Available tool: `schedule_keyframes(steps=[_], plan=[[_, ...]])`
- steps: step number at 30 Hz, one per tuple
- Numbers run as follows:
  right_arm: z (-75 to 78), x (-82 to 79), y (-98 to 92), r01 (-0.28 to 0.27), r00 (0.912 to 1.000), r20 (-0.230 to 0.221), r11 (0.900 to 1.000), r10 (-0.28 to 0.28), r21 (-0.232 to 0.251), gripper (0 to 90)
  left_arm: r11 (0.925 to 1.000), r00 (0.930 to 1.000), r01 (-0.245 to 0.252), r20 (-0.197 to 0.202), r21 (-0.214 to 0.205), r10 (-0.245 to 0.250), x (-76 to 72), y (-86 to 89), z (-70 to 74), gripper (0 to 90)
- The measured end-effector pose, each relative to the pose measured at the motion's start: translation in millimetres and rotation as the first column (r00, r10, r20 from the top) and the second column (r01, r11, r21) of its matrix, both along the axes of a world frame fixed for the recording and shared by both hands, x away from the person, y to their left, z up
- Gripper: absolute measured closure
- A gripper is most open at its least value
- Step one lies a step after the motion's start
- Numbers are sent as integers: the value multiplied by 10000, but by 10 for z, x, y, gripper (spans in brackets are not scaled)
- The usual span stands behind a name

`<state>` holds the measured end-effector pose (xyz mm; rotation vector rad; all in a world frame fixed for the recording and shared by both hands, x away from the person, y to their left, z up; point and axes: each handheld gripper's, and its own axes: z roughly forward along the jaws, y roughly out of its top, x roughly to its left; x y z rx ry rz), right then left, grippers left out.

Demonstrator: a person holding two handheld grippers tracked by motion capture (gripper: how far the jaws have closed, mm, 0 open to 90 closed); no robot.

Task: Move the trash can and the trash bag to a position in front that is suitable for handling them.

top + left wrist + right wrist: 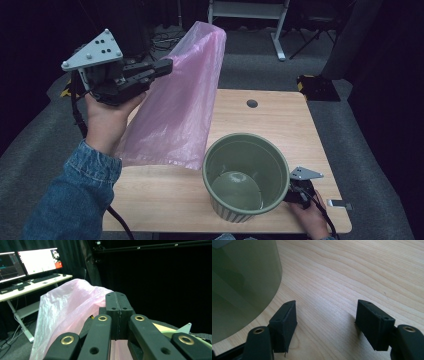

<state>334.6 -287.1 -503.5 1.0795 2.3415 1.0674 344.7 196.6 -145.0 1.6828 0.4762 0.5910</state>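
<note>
**Pink bag raised beside green pot**

A thin, see-through pink plastic bag [180, 100] hangs lifted above the table, pinched at its upper edge, its lower hem reaching the wood. Just beside it, a ribbed green pot [245, 175] stands upright and empty near the table's front edge.

A translucent pale pink plastic bag [177, 100] hangs from the black left gripper [167, 65], which carries a grey plate; beside the black right gripper [295, 196] stands a ribbed olive green pot [245, 176] on a light wood-grain table [280, 120], and the sleeve [75, 200] is blue denim.
</note>
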Motion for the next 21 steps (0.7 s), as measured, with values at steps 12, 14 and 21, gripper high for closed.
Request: schedule_keyframes(steps=[12,14,21], plan=[[0,0,1,2,10000,4,10000,-2,1,332,9978,9978,628,228,-189,-624,-13,-132,152,899],[0,0,1,-2,10000,12,10000,2,-1,332,9972,9972,723,213,-214,-718,6,-173,173,899],[0,0,1,-2,10000,14,10000,2,-2,332,9920,9926,1212,158,-354,-1207,63,-366,169,899]])
